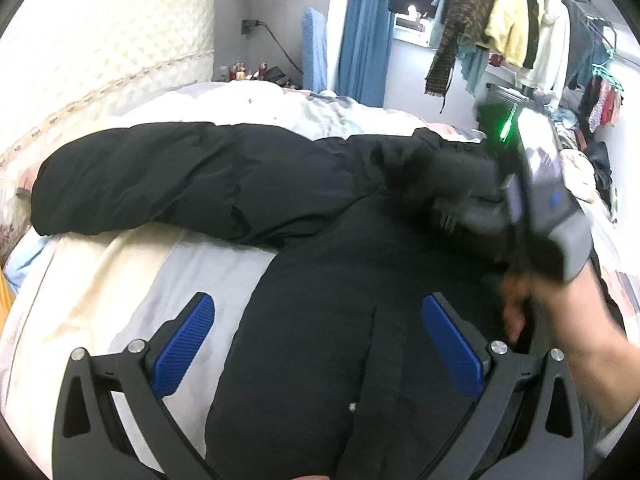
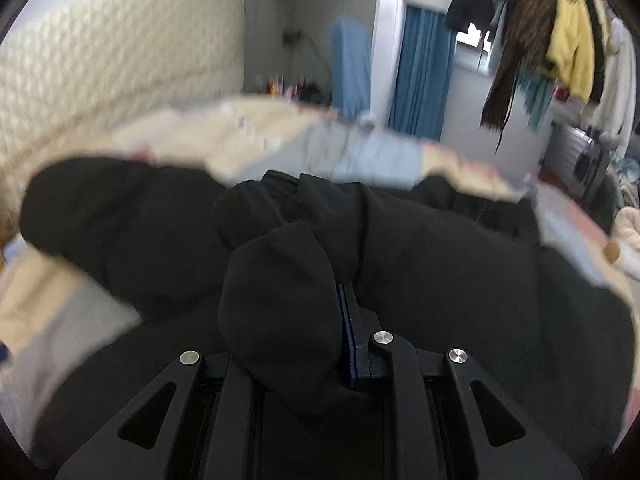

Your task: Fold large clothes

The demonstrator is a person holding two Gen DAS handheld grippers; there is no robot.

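Observation:
A large black padded jacket [image 1: 320, 280] lies spread on the bed, one sleeve [image 1: 152, 176] stretched out to the left. My left gripper [image 1: 316, 340] is open just above the jacket's body, blue pads wide apart, holding nothing. My right gripper [image 2: 340, 332] is shut on a bunched fold of the black jacket [image 2: 280, 312], which drapes over the left finger and hides it. The right gripper also shows, blurred, in the left wrist view [image 1: 536, 200], held by a bare hand over the jacket's upper right part.
The bed [image 1: 120, 288] has a pale patchwork cover. A cream quilted headboard [image 1: 100, 40] stands at the left. A rack of hanging clothes [image 1: 520, 28] is at the back right, a blue curtain [image 1: 366, 44] behind, clutter on a nightstand [image 1: 256, 72].

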